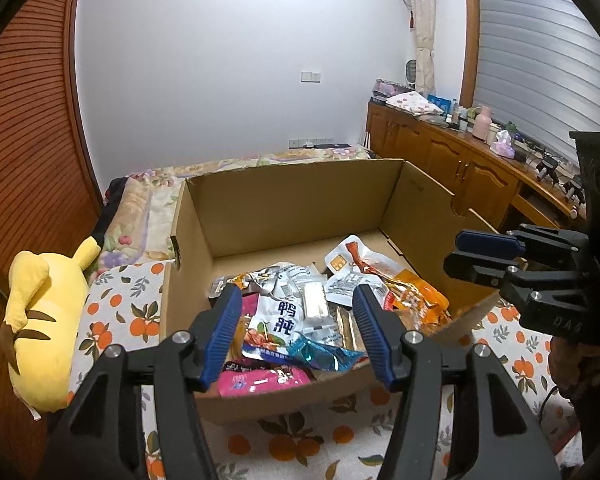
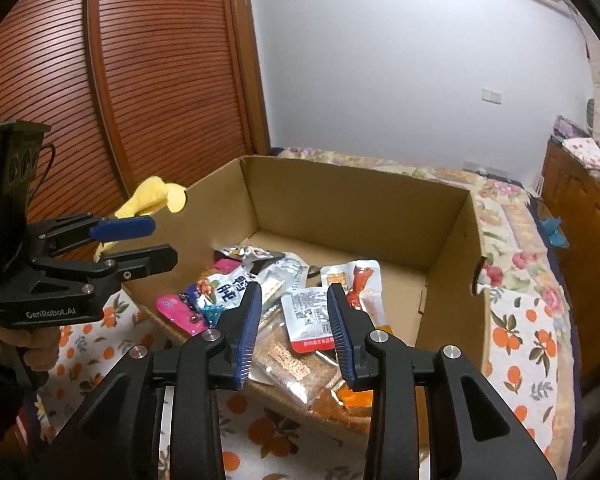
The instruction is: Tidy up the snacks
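An open cardboard box [image 1: 300, 208] sits on a bed with an orange-print sheet; it also shows in the right wrist view [image 2: 360, 200]. Several snack packets lie piled in its near half, among them a white packet with blue characters [image 1: 278, 314], a pink packet [image 1: 260, 380] and an orange one [image 1: 416, 296]. My left gripper [image 1: 296, 300] is open and empty, above the box's near edge. My right gripper [image 2: 294, 294] is open and empty, above a white packet [image 2: 310, 316] and a brown one [image 2: 296, 364]. Each gripper shows in the other's view, the right [image 1: 488, 256] and the left [image 2: 134, 242].
A yellow plush toy [image 1: 44, 320] lies left of the box. A wooden slatted wardrobe [image 2: 120, 80] stands to the left. A wooden cabinet [image 1: 452, 156] with clutter on top runs along the right. Bedding [image 1: 140, 208] lies behind the box.
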